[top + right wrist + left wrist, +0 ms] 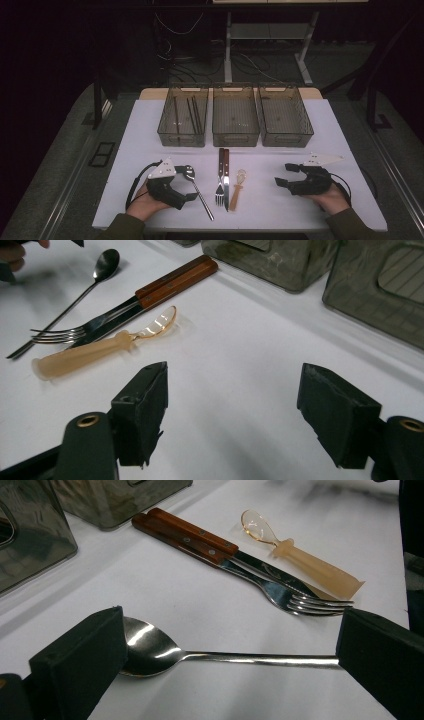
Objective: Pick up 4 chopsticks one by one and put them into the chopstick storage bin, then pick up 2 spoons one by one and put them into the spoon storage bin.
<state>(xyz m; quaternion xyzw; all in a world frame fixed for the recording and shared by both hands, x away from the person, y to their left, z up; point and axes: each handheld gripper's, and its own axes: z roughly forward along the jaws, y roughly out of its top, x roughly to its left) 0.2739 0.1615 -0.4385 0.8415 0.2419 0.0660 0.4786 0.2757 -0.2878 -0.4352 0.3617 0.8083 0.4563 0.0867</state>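
Note:
A metal spoon (200,192) lies on the white table (325,125) between the jaws of my left gripper (190,186), which stands open. In the left gripper view the spoon (150,652) rests flat between the wide-apart pads, with my left gripper (227,635) low over it. To the right lie a wood-handled fork (219,180), a wood-handled knife (226,175) and an amber plastic spoon (238,189). My right gripper (283,175) is open over bare table to their right, nothing between its jaws (235,380). The plastic spoon (95,352) lies ahead and left of it.
Three translucent grey bins stand in a row at the back: left (181,141), middle (235,142), right (287,142). The left bin holds several dark sticks. The table's front edge runs just under both hands. The floor behind has cables and desk legs.

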